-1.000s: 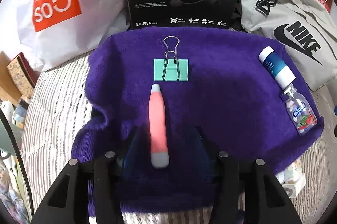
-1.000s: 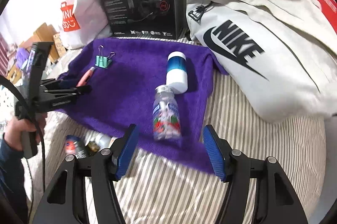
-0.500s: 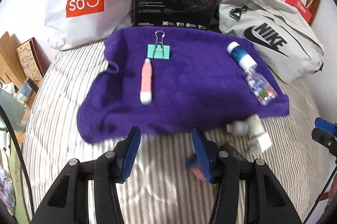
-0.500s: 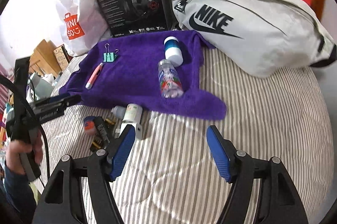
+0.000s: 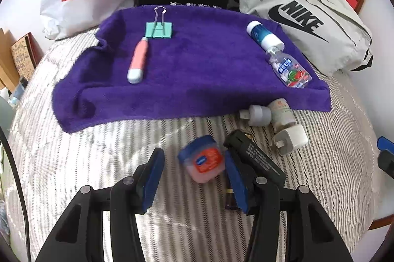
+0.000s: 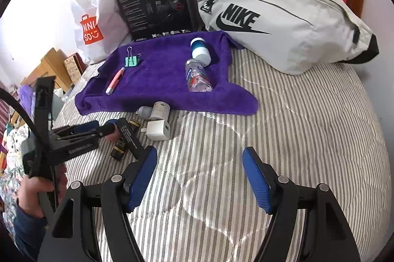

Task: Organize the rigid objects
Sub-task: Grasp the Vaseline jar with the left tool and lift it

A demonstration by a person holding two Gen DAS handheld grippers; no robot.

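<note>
**A:** Vaseline jar (image 5: 203,161) first, from the left wrist view: where is it sitting?

**B:** It is lying on the striped bedding (image 5: 98,151), between the blue pads of the left gripper (image 5: 194,175). The jaws are standing spread, with a clear gap on the left side of the jar; on the right side the pad is looking very close to it, and I cannot tell whether it is touching.

**A:** What is lying around it?

**B:** A black rectangular case (image 5: 256,156) is resting just right of the jar. Beyond that, a white charger plug (image 5: 290,140), a small white bottle (image 5: 282,111) and a grey-capped piece (image 5: 257,114) are crowding the near edge of the purple towel (image 5: 197,70). On the towel, a pink pen-shaped tool (image 5: 138,60) is pointing toward a teal binder clip (image 5: 158,28), and a blue-and-white bottle (image 5: 264,35) is lying end to end with a clear candy bottle (image 5: 289,70).

**A:** And the right wrist view?

**B:** The right gripper (image 6: 199,178) is hovering over bare striped bedding with its jaws spread wide and nothing between them. The left gripper (image 6: 106,130) is showing at the left edge, held by a hand (image 6: 41,190), with its tips reaching down among the black case (image 6: 130,139) and a dark gold-trimmed item (image 6: 120,148). The jar is mostly hidden behind those tips. The towel (image 6: 160,79) is lying well ahead, with a grey Nike bag (image 6: 283,28) and a black headset box (image 6: 155,3) behind it.
</note>
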